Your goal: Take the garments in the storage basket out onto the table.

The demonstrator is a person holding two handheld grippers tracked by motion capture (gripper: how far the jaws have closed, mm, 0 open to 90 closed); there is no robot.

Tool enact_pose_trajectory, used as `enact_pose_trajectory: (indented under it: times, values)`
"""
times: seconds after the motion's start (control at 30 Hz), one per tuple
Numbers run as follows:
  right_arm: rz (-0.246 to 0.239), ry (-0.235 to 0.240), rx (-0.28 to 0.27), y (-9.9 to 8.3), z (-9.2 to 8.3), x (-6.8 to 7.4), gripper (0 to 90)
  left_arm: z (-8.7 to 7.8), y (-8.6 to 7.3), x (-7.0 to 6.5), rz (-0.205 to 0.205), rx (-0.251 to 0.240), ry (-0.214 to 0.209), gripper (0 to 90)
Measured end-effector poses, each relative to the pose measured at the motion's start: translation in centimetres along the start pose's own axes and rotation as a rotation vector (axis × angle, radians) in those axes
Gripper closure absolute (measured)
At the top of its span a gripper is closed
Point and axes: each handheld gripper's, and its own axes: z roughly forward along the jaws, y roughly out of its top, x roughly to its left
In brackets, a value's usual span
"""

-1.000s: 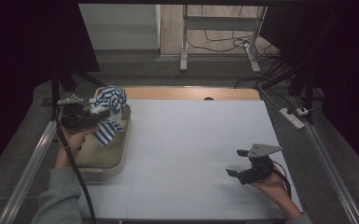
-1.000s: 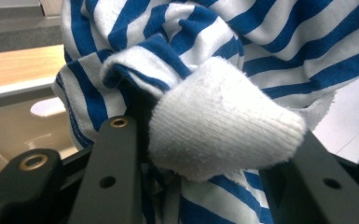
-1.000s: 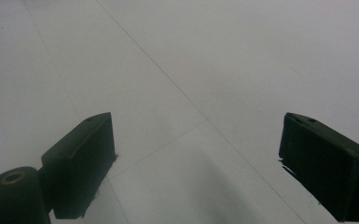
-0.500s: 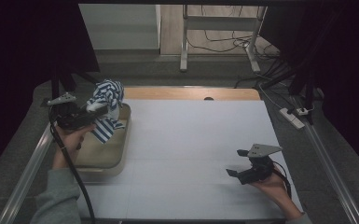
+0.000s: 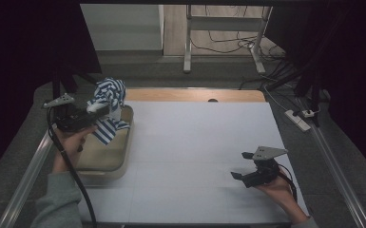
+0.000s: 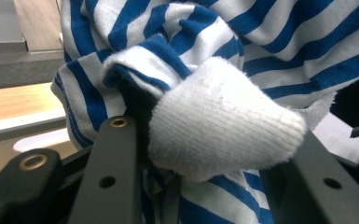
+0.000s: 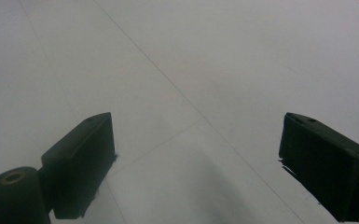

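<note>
— Over the shallow beige tray [image 5: 105, 161], what's held?

— I've got my left gripper [image 5: 91, 114] clamped on the blue-and-white striped cloth garment [image 5: 108, 93], its tail drooping trayward (white cuff between the jaws). Right gripper [image 5: 247, 167] gapes, holding nothing, over the white table [image 5: 190, 142].

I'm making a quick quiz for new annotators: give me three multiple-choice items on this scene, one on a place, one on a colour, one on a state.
1. Where is the striped cloth?
A. flat on the white sheet
B. held above the tan tray
C. on the floor

2. What colours are its stripes?
A. blue and white
B. red and black
C. green and yellow

3. How is the right gripper?
A. shut on the cloth
B. shut on a cable
C. open, holding nothing

Answers: 1 B, the left gripper holds it over the tray. 2 A, clear in the left gripper view. 3 C, its jaws stand apart over the bare sheet.
</note>
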Motion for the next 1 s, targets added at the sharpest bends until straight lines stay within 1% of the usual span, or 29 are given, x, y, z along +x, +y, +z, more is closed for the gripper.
enact_pose_trajectory:
  times: [0.13, 0.3, 0.43, 0.53, 0.6, 0.83, 1.0]
  values:
    - [-0.001, 0.0, 0.001, 0.0, 0.0, 0.0, 10.3, -0.3, 0.2, -0.2, -0.003, -0.019, -0.009, 60.2]
    - [-0.001, 0.0, 0.005, 0.0, 0.1, 0.0, 10.3, -0.6, 0.4, -0.4, -0.01, -0.047, -0.031, 60.2]
    - [-0.001, 0.001, 0.006, 0.0, 0.1, 0.0, 10.3, -0.9, 0.6, -0.8, -0.004, -0.065, -0.041, 60.2]
    - [0.0, 0.001, 0.006, 0.0, 0.1, 0.0, 10.3, -1.0, 0.8, -1.1, 0.0, -0.067, -0.057, 60.2]
    - [-0.003, -0.001, 0.007, 0.0, 0.1, 0.1, 10.3, -1.1, 0.8, -1.2, 0.002, -0.071, -0.059, 60.2]
    - [-0.003, -0.004, 0.01, 0.0, 0.1, 0.0, 10.3, -1.3, 1.1, -1.7, 0.003, -0.094, -0.085, 60.2]
    - [-0.005, -0.003, 0.013, 0.0, 0.2, 0.1, 10.3, -1.4, 1.2, -2.1, -0.002, -0.107, -0.132, 60.1]
